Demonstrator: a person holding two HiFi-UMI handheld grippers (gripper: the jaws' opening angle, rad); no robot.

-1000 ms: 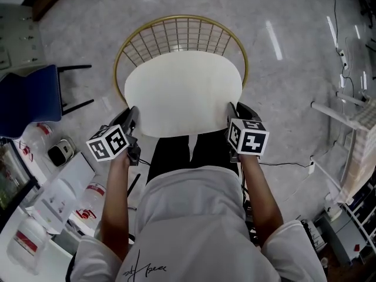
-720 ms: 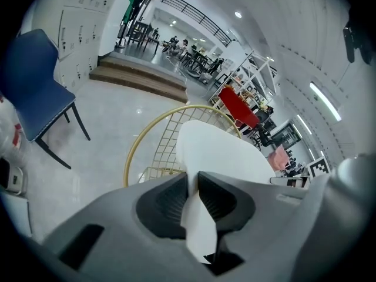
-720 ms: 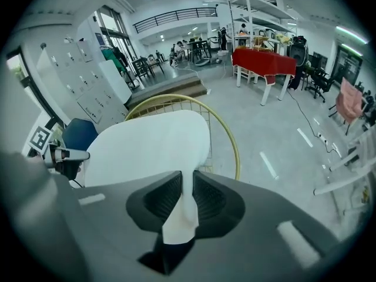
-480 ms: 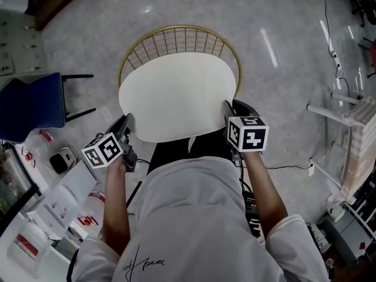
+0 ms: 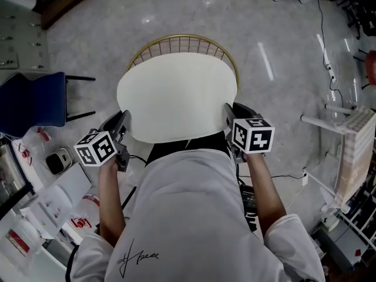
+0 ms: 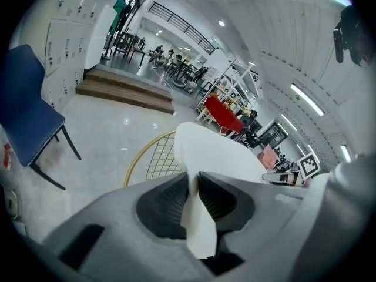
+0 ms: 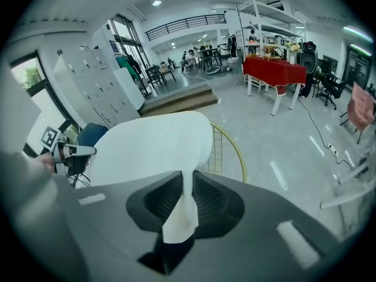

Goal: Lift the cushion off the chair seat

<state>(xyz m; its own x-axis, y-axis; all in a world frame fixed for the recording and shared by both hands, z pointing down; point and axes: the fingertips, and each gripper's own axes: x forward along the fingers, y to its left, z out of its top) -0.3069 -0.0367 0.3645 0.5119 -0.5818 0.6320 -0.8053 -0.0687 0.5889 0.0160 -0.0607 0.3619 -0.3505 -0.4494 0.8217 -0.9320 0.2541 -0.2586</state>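
Both grippers have risen since the earlier frames, and the white cushion [image 5: 176,96] has come up with them; in the head view it now covers more of the gold wire chair back [image 5: 183,42]. The left gripper [image 5: 123,121] is nearly closed, its jaws pinching the cushion's near-left edge, with a fold of white fabric between the pads in the left gripper view. The right gripper [image 5: 227,115] is likewise nearly closed, clamped on the near-right edge. The cushion is held roughly level between the two, over the chair; the seat beneath is hidden. A blue chair [image 5: 32,101] stands well apart to the left on the grey floor [image 5: 282,16].
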